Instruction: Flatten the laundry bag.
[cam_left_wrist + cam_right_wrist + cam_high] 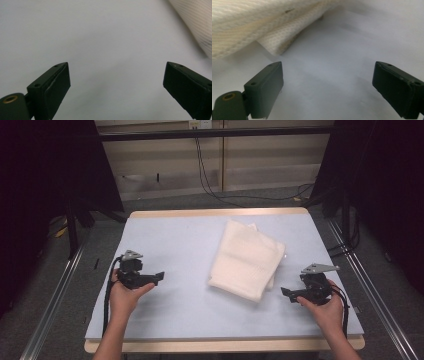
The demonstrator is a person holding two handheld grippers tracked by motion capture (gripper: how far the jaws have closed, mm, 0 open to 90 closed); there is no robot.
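On the pale table (pixel 170 240) lies a folded, ribbed cream towel (pixel 247 259).

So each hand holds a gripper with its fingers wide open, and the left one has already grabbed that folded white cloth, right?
Not quite. The left gripper holds nothing: in the left gripper view its fingers stand wide open over the bare table, with the folded white cloth off to one side. The high view shows that gripper well apart from the cloth. The right gripper is open too, as you said.
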